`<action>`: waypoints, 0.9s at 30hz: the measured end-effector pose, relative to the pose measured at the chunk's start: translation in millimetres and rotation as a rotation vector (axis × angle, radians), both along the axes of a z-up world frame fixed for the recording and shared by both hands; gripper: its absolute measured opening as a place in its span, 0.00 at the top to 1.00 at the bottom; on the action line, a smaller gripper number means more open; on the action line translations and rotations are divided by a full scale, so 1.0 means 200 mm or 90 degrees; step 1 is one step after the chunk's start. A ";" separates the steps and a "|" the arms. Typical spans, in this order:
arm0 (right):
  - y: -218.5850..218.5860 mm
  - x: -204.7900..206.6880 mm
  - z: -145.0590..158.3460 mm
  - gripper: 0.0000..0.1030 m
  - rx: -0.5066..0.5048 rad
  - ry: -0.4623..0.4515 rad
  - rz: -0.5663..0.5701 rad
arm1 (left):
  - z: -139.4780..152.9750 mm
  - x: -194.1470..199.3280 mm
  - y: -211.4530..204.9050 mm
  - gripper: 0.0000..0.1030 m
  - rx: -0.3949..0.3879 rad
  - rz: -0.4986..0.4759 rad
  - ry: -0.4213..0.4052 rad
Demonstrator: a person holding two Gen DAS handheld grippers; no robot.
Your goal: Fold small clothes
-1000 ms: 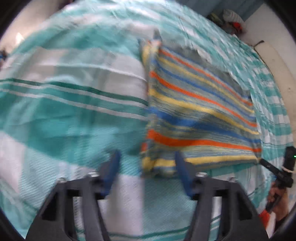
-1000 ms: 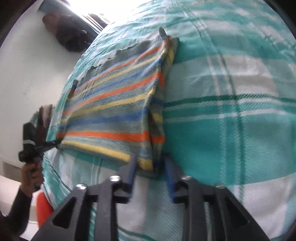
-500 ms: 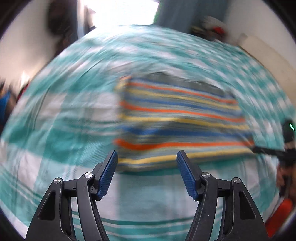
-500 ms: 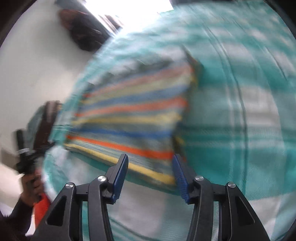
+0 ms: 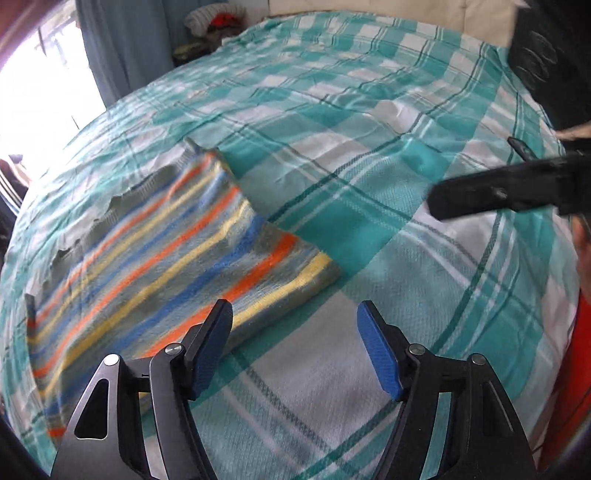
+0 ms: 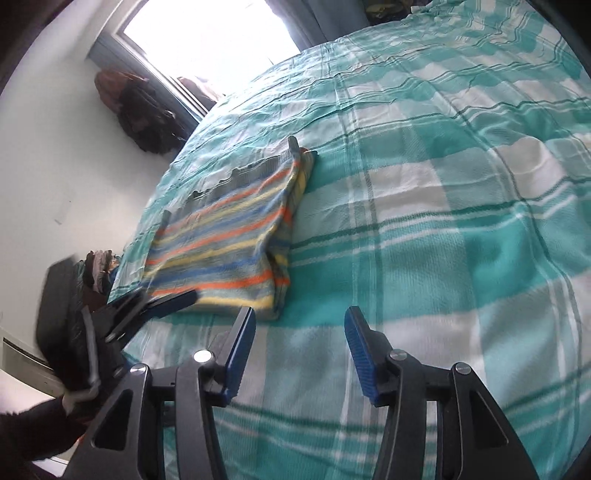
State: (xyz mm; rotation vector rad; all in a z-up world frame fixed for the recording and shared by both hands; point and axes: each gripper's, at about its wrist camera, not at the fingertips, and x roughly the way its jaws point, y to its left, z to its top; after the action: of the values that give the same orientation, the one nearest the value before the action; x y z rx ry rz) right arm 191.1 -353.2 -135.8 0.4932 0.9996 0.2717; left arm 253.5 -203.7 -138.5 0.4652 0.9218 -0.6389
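A folded garment with orange, yellow, blue and grey stripes (image 5: 155, 258) lies flat on the teal and white checked bedspread (image 5: 369, 184). It also shows in the right wrist view (image 6: 236, 236). My left gripper (image 5: 293, 321) is open and empty, raised just off the garment's near right corner. My right gripper (image 6: 299, 325) is open and empty, above the bedspread just in front of the garment's near corner. The right gripper shows at the right of the left wrist view (image 5: 509, 192), and the left gripper shows at the left of the right wrist view (image 6: 159, 302).
A bright window (image 6: 207, 40) stands beyond the far side of the bed. Dark bags (image 6: 144, 118) lean on the white wall beside it. A pile of clothes (image 5: 218, 26) sits beyond the bed's far end, by blue curtains (image 5: 122, 48).
Both grippers have let go of the garment, opened wide and pulled back from it. The garment now lies folded on the bedspread.
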 end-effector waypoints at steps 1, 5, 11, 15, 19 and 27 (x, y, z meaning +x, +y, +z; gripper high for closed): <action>-0.01 -0.01 -0.01 0.49 0.005 0.002 -0.002 | -0.01 0.00 0.00 0.29 0.005 -0.002 0.001; -0.08 -0.02 -0.08 0.49 0.013 0.020 -0.018 | -0.05 0.00 -0.02 0.29 0.014 -0.021 -0.001; -0.15 -0.06 -0.09 0.48 0.025 0.018 -0.034 | -0.07 0.00 -0.02 0.29 -0.001 0.012 0.001; -0.20 -0.09 -0.09 0.46 0.025 0.022 -0.038 | -0.06 0.01 -0.03 0.29 -0.018 0.019 -0.005; -0.24 -0.04 -0.07 0.46 0.018 0.020 -0.035 | -0.12 0.02 -0.14 0.29 0.016 -0.015 -0.021; -0.16 0.41 0.08 0.41 0.037 0.002 0.046 | -0.17 0.15 -0.20 0.91 0.011 0.045 0.001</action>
State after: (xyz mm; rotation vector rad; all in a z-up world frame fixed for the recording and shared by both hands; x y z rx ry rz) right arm 273.5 -385.7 -120.7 0.5106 1.0164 0.3653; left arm 282.6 -243.5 -172.2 0.4449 0.9420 -0.5676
